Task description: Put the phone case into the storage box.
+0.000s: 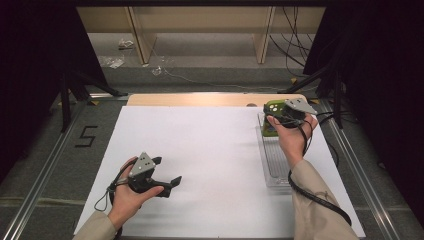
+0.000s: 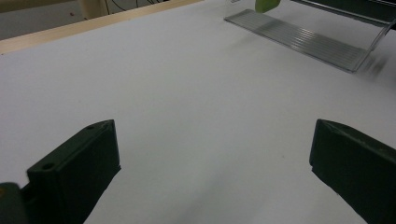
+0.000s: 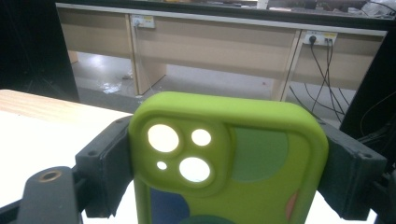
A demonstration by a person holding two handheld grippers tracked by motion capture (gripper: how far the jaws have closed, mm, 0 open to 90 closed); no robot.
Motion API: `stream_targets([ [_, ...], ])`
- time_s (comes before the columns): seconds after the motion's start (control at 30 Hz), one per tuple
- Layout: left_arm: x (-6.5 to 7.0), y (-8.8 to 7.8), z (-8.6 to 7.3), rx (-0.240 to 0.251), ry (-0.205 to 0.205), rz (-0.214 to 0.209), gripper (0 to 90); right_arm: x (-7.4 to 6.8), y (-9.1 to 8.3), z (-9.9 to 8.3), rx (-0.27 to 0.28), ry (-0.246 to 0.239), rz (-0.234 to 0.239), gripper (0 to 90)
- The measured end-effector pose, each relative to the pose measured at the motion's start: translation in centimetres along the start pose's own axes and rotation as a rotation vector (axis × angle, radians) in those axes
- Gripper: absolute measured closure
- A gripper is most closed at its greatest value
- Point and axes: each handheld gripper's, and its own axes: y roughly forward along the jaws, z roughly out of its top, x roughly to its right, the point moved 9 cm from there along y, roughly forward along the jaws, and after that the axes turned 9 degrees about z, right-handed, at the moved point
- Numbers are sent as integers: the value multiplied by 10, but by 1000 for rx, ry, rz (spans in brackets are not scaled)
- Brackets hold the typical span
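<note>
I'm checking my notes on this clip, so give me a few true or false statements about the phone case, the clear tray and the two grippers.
1. The right gripper is closed on the green phone case. True.
2. The left gripper holds the phone case. False: its jaws stand open with nothing between them, over the white table.
3. The phone case lies flat in the middle of the table. False: it is held up at the far end of the clear tray.
4. The clear tray sits on the right side of the table. True.
</note>
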Motion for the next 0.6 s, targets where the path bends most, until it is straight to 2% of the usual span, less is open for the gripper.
stream_targets([
  [0.6, 0, 0, 0, -1, 0, 0, 10, 5, 7, -1, -7, 3, -15, 173],
])
